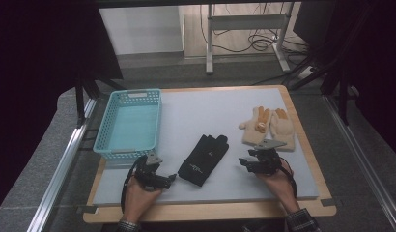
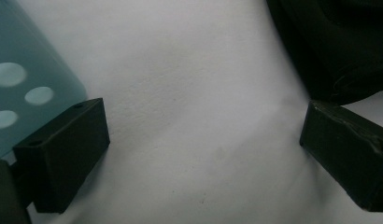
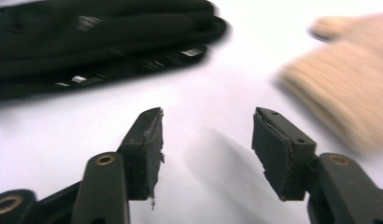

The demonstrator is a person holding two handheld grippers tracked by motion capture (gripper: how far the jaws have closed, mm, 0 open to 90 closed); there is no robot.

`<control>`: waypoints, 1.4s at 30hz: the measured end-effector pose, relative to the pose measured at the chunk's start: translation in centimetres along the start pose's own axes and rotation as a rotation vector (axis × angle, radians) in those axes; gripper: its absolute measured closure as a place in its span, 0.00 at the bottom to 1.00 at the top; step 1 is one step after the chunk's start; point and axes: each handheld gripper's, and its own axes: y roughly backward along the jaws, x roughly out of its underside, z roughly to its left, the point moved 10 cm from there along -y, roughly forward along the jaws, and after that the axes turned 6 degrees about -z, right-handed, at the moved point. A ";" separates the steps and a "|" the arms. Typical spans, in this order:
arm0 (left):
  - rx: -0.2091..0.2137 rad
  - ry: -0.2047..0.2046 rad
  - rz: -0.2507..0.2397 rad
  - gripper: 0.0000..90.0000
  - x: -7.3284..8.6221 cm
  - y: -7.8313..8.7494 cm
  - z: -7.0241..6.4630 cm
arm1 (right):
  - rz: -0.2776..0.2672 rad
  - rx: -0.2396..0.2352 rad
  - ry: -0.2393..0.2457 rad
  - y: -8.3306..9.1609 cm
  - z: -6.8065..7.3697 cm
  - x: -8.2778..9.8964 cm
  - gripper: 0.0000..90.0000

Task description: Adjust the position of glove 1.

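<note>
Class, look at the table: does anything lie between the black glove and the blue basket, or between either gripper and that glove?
Nothing visible does. Bare grey mat separates the black glove from the blue basket. The left gripper and the right gripper flank the glove, both open and empty, with clear mat between. The beige gloves lie off to the right.

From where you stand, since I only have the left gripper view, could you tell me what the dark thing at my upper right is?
Observer: It is a black glove lying flat on the grey mat, between the two grippers.
Operator: Thank you. Is the right gripper holding anything?
Observer: No. The right gripper is open over bare mat, with nothing between its jaws.
Operator: And what else lies near it?
Observer: A pair of beige gloves lies side by side just beyond the right gripper, near the mat's right edge.
Operator: And the teal thing beside me?
Observer: A turquoise basket, with nothing in it.
</note>
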 end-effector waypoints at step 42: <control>0.142 0.031 -0.042 0.02 -3.8 1.0 -3.0 | 0.028 0.113 -0.003 0.5 -2.6 2.3 0.29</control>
